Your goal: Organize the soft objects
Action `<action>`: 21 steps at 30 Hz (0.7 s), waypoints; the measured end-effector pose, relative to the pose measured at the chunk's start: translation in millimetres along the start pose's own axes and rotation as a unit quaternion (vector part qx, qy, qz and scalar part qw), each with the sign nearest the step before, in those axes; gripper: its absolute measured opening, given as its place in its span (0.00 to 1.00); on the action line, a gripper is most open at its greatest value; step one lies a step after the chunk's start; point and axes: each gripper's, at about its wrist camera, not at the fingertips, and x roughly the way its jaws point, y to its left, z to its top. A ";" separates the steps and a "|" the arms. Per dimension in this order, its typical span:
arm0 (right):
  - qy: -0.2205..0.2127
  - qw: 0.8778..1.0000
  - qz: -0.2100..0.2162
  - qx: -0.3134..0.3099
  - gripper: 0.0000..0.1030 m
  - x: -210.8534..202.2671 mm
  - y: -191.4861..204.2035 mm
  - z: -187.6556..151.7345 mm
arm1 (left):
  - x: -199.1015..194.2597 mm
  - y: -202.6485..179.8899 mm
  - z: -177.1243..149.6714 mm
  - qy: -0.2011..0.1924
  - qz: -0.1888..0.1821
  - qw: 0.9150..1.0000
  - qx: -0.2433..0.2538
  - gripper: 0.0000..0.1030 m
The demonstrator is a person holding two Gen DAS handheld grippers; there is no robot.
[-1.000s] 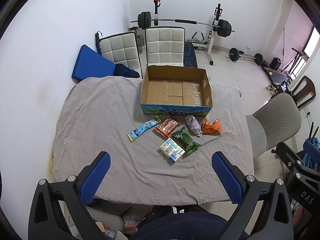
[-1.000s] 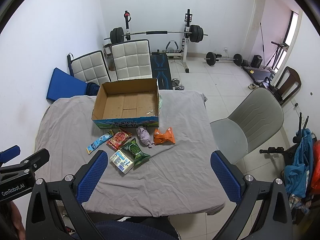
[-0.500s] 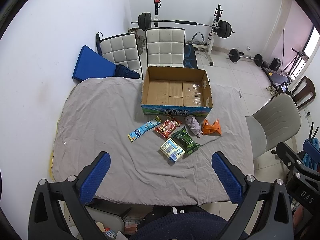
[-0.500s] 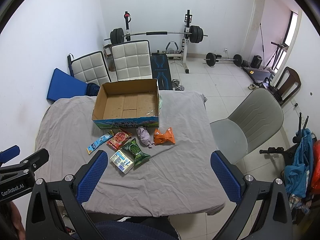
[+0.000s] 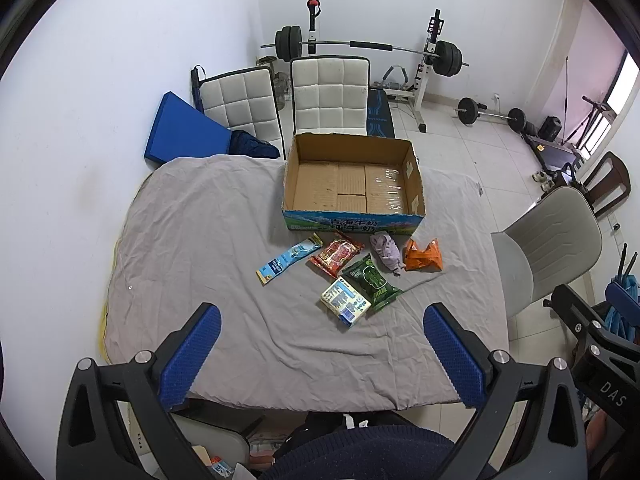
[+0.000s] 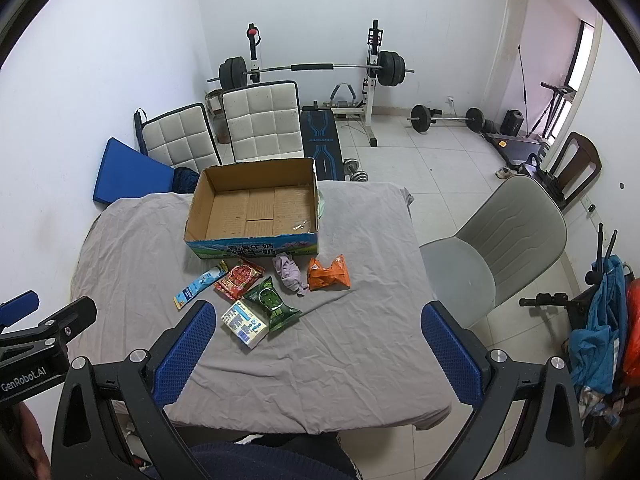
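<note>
An open, empty cardboard box (image 5: 352,178) (image 6: 256,208) stands on the grey-clothed table (image 5: 192,240) (image 6: 360,340). In front of it lie several soft items: a blue sachet (image 5: 289,258) (image 6: 200,285), a red packet (image 5: 337,255) (image 6: 239,277), a green packet (image 5: 372,282) (image 6: 272,304), a white pack (image 5: 345,301) (image 6: 245,323), a crumpled lilac cloth (image 5: 386,254) (image 6: 290,273) and an orange packet (image 5: 423,255) (image 6: 329,274). My left gripper (image 5: 322,354) and right gripper (image 6: 316,354) are both open and empty, held above the table's near edge.
Two white padded chairs (image 5: 328,96) and a blue mat (image 5: 182,132) stand behind the table. A grey chair (image 6: 496,248) is at the table's right side. A barbell rack (image 6: 312,72) and weights are at the back.
</note>
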 end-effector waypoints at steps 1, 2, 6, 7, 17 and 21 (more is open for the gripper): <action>0.000 1.000 0.000 0.000 1.00 0.3 -2.7 0.7 | -0.2 -0.3 0.2 0.001 0.000 1.000 0.001 1.00; 0.001 1.000 0.000 0.000 1.00 0.7 -1.9 0.3 | -0.4 -0.1 0.4 0.001 0.000 1.000 0.002 1.00; 0.000 1.000 -0.001 0.000 1.00 1.1 -1.3 0.2 | -0.7 -0.6 0.4 0.000 0.000 1.000 0.002 1.00; -0.001 1.000 -0.002 0.001 1.00 -5.1 0.8 8.0 | -0.8 -0.4 0.6 0.000 0.000 1.000 0.002 1.00; 0.002 1.000 -0.002 -0.001 1.00 -6.9 3.4 9.2 | -0.5 -0.1 1.2 0.003 -0.001 1.000 0.002 1.00; 0.011 1.000 0.001 0.004 1.00 3.6 3.6 10.0 | 9.1 2.0 5.4 0.007 -0.006 1.000 0.000 1.00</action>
